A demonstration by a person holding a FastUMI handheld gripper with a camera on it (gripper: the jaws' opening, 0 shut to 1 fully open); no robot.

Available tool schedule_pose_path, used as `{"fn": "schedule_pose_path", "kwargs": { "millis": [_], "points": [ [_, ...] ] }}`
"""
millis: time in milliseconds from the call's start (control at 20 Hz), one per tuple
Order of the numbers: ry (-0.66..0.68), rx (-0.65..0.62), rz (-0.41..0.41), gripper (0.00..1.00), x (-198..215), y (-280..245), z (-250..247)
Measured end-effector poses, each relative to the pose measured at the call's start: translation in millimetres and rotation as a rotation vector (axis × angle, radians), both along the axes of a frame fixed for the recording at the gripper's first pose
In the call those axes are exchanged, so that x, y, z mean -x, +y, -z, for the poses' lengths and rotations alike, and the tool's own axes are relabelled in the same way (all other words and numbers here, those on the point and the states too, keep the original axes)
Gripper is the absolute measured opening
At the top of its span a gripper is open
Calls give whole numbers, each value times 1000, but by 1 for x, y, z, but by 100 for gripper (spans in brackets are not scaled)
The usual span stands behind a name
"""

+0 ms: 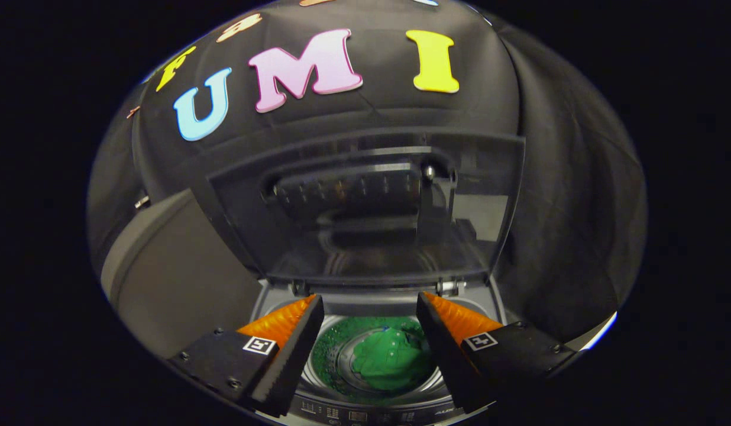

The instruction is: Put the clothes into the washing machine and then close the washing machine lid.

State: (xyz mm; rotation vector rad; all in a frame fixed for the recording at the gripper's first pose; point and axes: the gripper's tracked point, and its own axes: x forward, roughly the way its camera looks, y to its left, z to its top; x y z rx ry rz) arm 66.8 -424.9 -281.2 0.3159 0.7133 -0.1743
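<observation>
I look down into a top-loading washing machine (365, 408). A green garment (389, 361) lies bunched at the bottom of its drum (324, 370), below and between my fingers. My gripper (370, 331) hangs above the drum opening, open, with nothing between the fingers. The machine's dark see-through lid (371, 207) stands upright beyond the fingers, hinged at the back edge of the opening.
A grey slab-like object (176, 272) stands just left of the machine, close to my left finger. The black cloth wall (578, 207) of the booth hangs behind and to the right. The control panel (353, 414) runs along the machine's near edge.
</observation>
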Motion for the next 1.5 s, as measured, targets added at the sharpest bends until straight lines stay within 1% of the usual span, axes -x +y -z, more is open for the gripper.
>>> {"fn": "schedule_pose_path", "kwargs": {
  "millis": [150, 250, 350, 400, 450, 550, 600, 650, 700, 850, 1200, 1500],
  "points": [
    [-146, 31, 16, 99, -36, -14, -56],
    [-227, 71, 20, 99, -69, -30, -89],
    [-276, 111, 15, 99, -103, -44, -107],
    [-285, 116, 8, 99, -118, -46, -106],
    [-248, 117, 0, 99, -127, -47, -92],
    [-112, 78, -24, 99, -131, -42, -56],
    [-164, 79, -10, 99, -147, -44, -63],
    [-120, 71, -22, 99, -145, -39, -54],
    [-139, 90, -30, 99, -144, -38, -55],
    [-135, 81, -36, 100, -130, -35, -56],
    [-117, 105, -13, 100, -107, -30, -63],
    [-113, 138, 31, 100, -76, -22, -71]
  ]
}}
